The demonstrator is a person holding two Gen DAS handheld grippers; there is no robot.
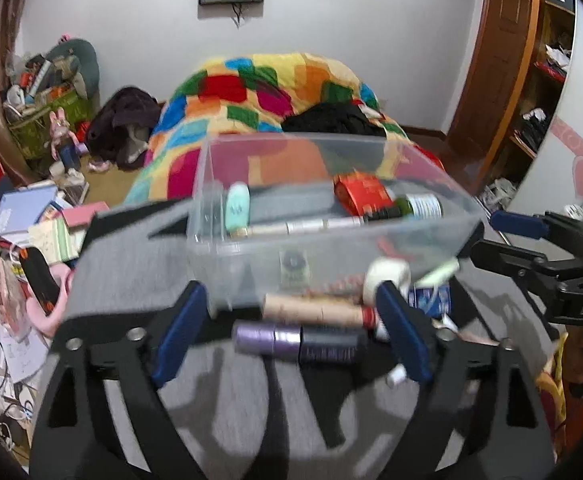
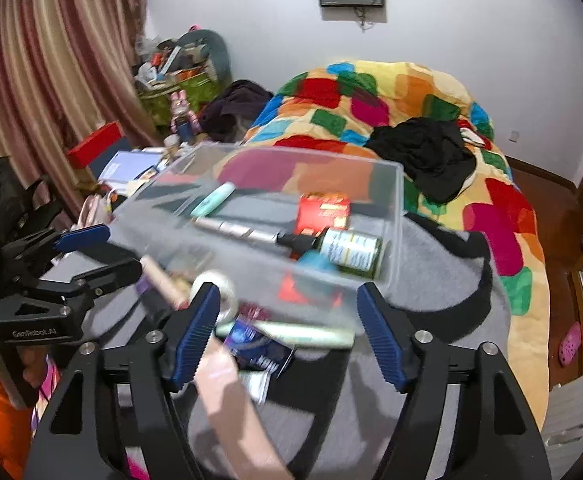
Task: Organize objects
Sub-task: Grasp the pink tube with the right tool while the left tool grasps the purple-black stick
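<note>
A clear plastic bin (image 1: 211, 236) (image 2: 395, 216) stands on a grey cloth and holds a mint tube (image 1: 237, 210), a red box (image 1: 361, 192), a silver pen and a green bottle (image 2: 349, 254). My left gripper (image 1: 291, 320) is open over a beige tube (image 1: 311, 312) and a purple tube (image 1: 269, 340) lying in front of the bin. My right gripper (image 2: 287, 328) is open above a blue packet (image 2: 257, 344), a pale green tube (image 2: 311, 334) and a white tape roll (image 2: 221, 286). Both are empty.
A bed with a colourful quilt (image 1: 251, 92) lies behind the bin. Books and clutter (image 1: 31, 216) fill the floor on the left. A wooden shelf (image 1: 531, 100) stands at the right. The other gripper shows at the right edge of the left wrist view (image 1: 551, 264).
</note>
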